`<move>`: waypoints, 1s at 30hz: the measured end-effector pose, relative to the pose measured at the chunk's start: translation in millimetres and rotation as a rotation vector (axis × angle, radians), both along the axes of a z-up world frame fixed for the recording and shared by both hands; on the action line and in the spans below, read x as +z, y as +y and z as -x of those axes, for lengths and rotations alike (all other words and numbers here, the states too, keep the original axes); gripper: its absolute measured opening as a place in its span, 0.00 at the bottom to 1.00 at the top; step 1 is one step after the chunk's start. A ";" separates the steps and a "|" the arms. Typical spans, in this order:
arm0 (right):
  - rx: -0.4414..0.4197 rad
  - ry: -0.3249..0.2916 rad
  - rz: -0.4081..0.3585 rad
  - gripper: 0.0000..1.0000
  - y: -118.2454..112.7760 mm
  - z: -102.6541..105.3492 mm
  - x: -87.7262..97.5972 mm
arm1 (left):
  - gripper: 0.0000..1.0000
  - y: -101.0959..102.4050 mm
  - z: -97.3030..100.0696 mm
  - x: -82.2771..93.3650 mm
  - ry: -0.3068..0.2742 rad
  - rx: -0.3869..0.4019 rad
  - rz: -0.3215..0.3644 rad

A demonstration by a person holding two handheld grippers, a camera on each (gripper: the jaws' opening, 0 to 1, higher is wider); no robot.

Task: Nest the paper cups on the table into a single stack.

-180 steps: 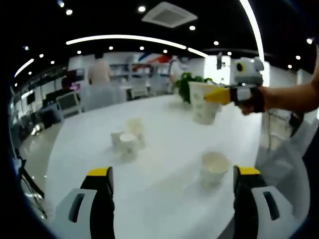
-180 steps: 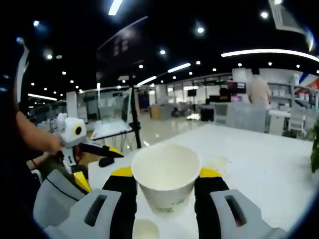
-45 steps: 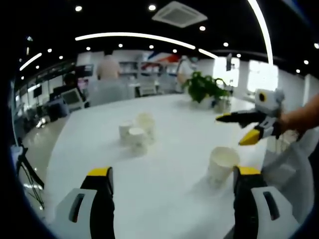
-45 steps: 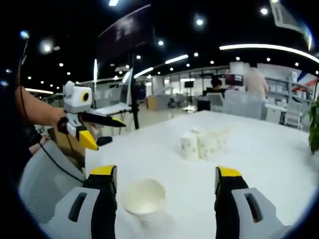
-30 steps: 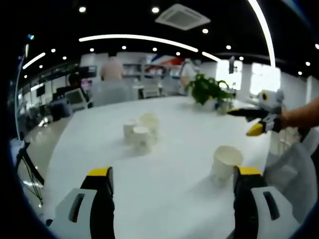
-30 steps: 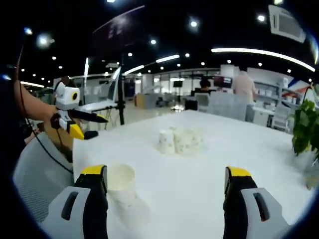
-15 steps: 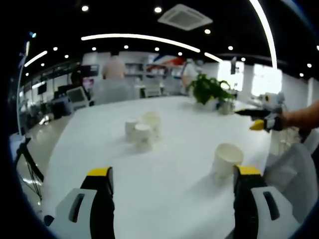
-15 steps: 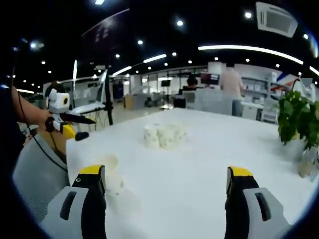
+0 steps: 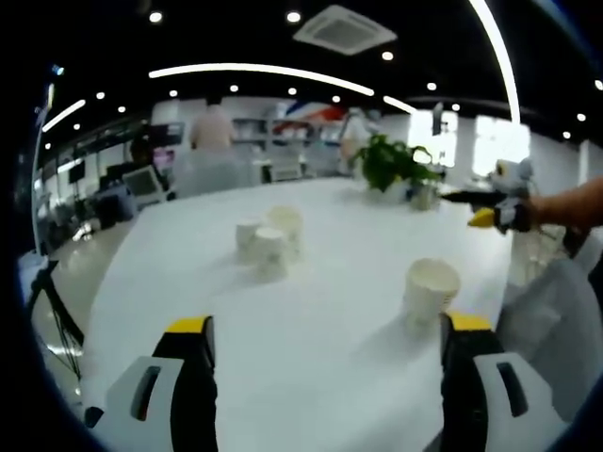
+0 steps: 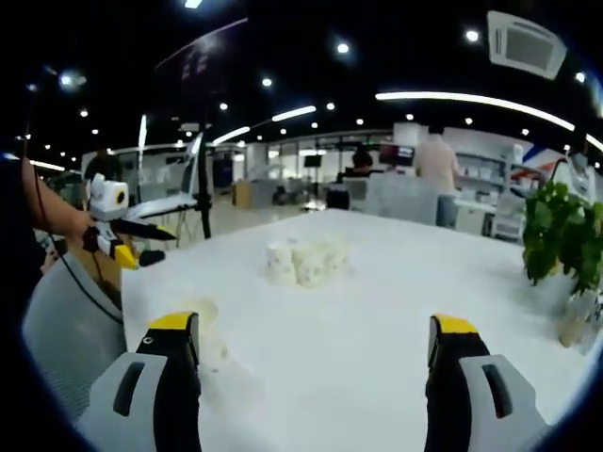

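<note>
Both grippers, left [image 9: 325, 353] and right [image 10: 316, 344], gape empty; paper cups [image 9: 268, 243] show no legible print.

4 paper cups [image 9: 430, 290], 1 plant [image 9: 388, 162], 1 table [image 9: 330, 348]

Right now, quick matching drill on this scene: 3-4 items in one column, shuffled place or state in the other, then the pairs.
Items:
1. lone paper cup
2. cluster of small cups
3. potted plant
4. left gripper

Descriptions:
A. far edge of the white table
B. open, holding nothing
C. mid-table, standing close together
D. upright by the left gripper's right-hand jaw

Pairs: 1-D, 2-C, 3-A, 4-B
</note>
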State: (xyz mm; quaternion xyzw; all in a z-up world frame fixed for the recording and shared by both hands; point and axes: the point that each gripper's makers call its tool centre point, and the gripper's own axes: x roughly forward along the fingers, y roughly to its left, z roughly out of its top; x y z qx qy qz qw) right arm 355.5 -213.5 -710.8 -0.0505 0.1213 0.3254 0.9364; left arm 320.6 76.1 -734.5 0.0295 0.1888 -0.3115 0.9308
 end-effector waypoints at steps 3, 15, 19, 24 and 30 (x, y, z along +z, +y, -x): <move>0.000 0.007 0.003 1.00 0.1 -0.6 -2.7 | 0.97 0.4 -1.2 0.3 0.003 0.000 0.001; -0.020 0.039 -0.023 1.00 -3.5 -2.6 -10.2 | 0.99 -5.1 -16.7 -11.3 0.038 -0.020 -0.006; -0.029 0.046 -0.027 1.00 -5.0 -2.2 -12.9 | 0.99 -7.7 -25.9 -21.3 0.061 -0.014 0.001; -0.029 0.057 -0.025 1.00 -5.1 0.2 -19.3 | 0.95 -13.2 -41.2 -34.6 0.063 -0.033 -0.040; -0.043 0.072 -0.030 1.00 -6.2 0.6 -24.3 | 0.94 -26.1 -63.8 -39.4 0.060 -0.052 -0.040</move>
